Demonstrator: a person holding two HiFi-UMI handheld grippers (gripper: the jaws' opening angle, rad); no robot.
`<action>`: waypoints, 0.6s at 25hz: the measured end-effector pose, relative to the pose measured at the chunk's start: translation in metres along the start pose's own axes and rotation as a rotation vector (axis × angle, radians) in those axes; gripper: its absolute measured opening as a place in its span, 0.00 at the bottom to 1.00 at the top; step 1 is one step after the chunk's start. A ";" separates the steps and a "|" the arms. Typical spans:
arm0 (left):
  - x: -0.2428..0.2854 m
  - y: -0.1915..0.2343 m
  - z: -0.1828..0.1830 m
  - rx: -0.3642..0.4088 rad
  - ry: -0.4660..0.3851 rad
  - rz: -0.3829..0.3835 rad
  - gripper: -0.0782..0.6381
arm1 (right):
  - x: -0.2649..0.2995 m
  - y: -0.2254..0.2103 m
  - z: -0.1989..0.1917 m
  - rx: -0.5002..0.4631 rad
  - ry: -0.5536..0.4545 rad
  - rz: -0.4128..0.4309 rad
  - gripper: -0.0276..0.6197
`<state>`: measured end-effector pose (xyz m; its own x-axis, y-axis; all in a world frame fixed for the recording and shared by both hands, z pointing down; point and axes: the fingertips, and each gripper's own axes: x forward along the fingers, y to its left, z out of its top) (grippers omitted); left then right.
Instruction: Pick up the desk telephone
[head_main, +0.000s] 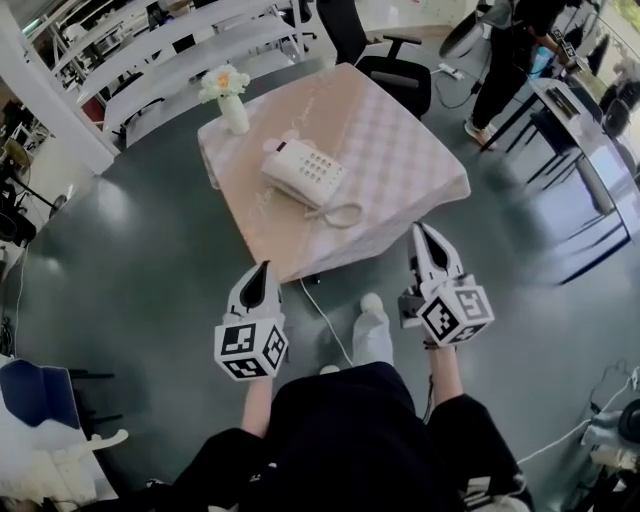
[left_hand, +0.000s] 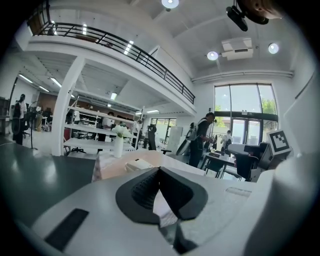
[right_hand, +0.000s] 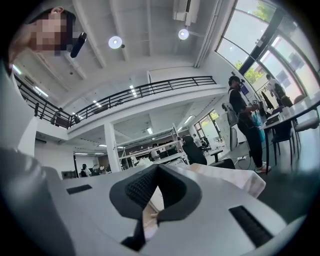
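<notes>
Before the table, left gripper and right gripper aim forward.

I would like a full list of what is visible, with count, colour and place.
table: one, pale pink checked cloth, centre.
desk telephone: one, white, on the table, left of middle.
cord: one, white, looped on the table beside the telephone.
vase of flowers: one, white, table's far left corner.
office chair: one, black, beyond the table.
bystander: one, dark clothes, top right.
floor cable: one, white, under the table's near corner.
left gripper: one, white and black, shut, empty, before the table.
right gripper: one, same colours, shut, empty, before the table.
</notes>
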<state>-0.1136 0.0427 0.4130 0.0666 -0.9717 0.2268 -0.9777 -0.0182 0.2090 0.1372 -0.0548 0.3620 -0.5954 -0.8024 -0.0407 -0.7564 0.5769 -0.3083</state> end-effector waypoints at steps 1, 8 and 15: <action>0.007 0.002 0.001 -0.006 0.000 0.013 0.11 | 0.010 -0.004 -0.001 0.001 0.007 0.014 0.03; 0.059 0.004 0.008 -0.066 -0.006 0.110 0.11 | 0.084 -0.034 -0.002 0.015 0.075 0.118 0.03; 0.100 0.011 0.010 -0.126 0.002 0.229 0.11 | 0.153 -0.049 -0.008 0.007 0.153 0.246 0.03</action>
<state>-0.1192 -0.0567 0.4287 -0.1531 -0.9465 0.2840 -0.9349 0.2318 0.2687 0.0811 -0.2044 0.3786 -0.7951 -0.6059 0.0284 -0.5827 0.7499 -0.3133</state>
